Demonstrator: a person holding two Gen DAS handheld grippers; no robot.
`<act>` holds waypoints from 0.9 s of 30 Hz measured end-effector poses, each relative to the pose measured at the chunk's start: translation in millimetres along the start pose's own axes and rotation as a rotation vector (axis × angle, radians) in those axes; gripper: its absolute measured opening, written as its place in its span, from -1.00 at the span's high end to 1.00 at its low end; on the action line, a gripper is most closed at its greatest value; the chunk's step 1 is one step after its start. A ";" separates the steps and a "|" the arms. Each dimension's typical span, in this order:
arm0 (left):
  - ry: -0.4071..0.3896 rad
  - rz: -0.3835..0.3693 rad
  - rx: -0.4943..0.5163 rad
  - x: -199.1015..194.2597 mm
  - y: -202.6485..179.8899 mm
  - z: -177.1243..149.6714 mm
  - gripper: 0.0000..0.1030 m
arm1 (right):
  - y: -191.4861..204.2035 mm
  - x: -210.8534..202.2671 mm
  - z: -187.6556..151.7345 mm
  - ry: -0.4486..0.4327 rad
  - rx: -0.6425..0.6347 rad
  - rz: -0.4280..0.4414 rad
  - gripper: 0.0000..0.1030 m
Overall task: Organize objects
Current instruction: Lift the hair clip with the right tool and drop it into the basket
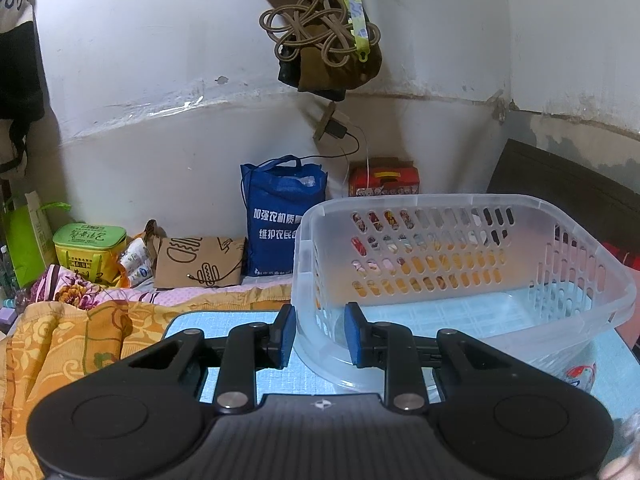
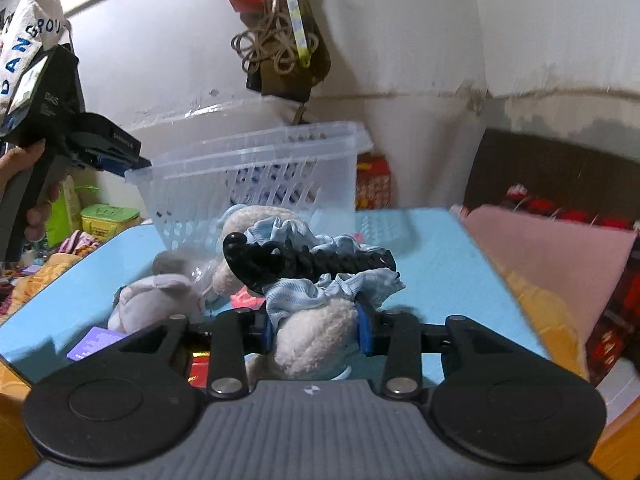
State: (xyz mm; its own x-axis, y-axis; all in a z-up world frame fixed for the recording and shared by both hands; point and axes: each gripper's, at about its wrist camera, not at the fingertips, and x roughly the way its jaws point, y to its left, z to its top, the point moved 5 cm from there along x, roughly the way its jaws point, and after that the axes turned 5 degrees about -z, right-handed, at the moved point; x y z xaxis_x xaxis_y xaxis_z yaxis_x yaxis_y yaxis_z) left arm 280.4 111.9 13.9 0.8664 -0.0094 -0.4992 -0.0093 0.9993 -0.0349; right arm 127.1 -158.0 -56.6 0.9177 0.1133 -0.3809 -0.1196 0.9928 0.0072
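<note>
A clear plastic basket (image 1: 460, 248) with slotted walls is tipped up over the light blue mat (image 1: 224, 320). My left gripper (image 1: 320, 332) is shut on the basket's near rim, one pad on each side of the wall. In the right wrist view the same basket (image 2: 256, 184) hangs tilted, with the left gripper (image 2: 120, 160) clamped on its left corner. My right gripper (image 2: 316, 332) is shut on a white plush toy (image 2: 312, 340). The toy carries a pale blue striped cloth (image 2: 304, 296) and a black hair claw (image 2: 280, 260).
A grey plush toy (image 2: 160, 300), a beige plush (image 2: 236, 248), a purple card (image 2: 92, 344) and a pink item (image 2: 244, 300) lie on the mat. A blue tote bag (image 1: 276, 216), a brown paper bag (image 1: 196, 264) and a green box (image 1: 88, 252) stand by the wall. Orange bedding (image 1: 60, 352) lies left.
</note>
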 end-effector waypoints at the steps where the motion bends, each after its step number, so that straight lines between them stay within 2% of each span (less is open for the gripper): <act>1: -0.001 0.001 0.000 0.2 -0.2 0.2 0.42 | 0.0 -2.9 2.3 -0.013 -0.009 -0.007 0.21; 9: -0.004 0.002 0.003 -0.2 0.8 3.0 0.41 | -0.4 -18.1 36.3 -0.091 -0.019 0.025 0.21; 13: -0.004 0.002 0.003 0.1 1.1 3.1 0.41 | 8.2 -17.9 81.9 -0.160 -0.053 0.063 0.21; 16: -0.003 -0.001 -0.001 0.0 0.8 3.5 0.41 | 22.8 7.5 126.1 -0.189 -0.110 0.060 0.21; 18: 0.000 -0.007 -0.008 0.5 1.5 4.4 0.40 | 31.8 40.0 150.6 -0.161 -0.133 0.075 0.21; 20: 0.003 -0.010 -0.016 1.2 2.0 5.3 0.40 | 42.5 85.3 164.0 -0.077 -0.161 0.066 0.21; 24: 0.003 -0.013 -0.019 1.9 3.2 4.9 0.40 | 57.8 152.2 159.2 0.035 -0.204 0.066 0.21; 27: 0.003 -0.017 -0.022 2.6 3.4 5.8 0.40 | 63.3 177.5 153.2 0.060 -0.211 0.066 0.17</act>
State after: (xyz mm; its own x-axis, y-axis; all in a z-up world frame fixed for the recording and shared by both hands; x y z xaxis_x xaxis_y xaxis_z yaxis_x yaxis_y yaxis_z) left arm 285.4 115.4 17.4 0.8651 -0.0270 -0.5009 -0.0053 0.9980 -0.0629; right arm 340.5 -69.1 17.9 0.8817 0.1691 -0.4404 -0.2612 0.9524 -0.1573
